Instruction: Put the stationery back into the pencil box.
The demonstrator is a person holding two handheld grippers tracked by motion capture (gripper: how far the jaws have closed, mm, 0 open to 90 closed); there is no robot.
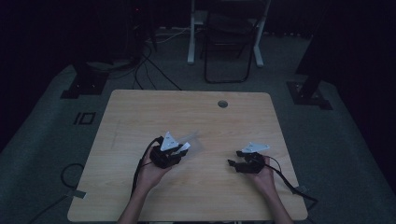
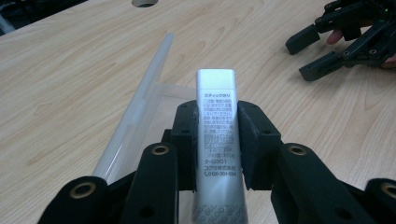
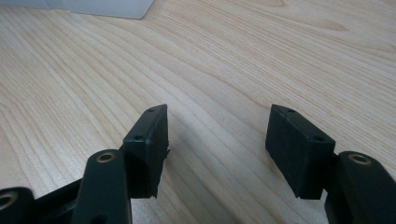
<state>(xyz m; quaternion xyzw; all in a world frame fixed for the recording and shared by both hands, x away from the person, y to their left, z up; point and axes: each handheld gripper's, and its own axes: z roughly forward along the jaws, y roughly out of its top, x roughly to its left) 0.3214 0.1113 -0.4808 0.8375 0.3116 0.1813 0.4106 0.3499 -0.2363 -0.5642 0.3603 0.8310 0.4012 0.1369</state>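
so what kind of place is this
Probably a recording lab or studio: a bare wooden table on grey carpet, dark drapes around it, cables and stand feet on the floor, a folding chair behind.

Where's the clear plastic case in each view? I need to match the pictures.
High view: the clear plastic case lies faint on the table, just beyond the left gripper.
Left gripper view: left of the glue stick clamped in the jaws, running away up the picture.
Right gripper view: probably the pale corner at the top left edge.
Shared landmark: the right gripper, jaws open over the wood.
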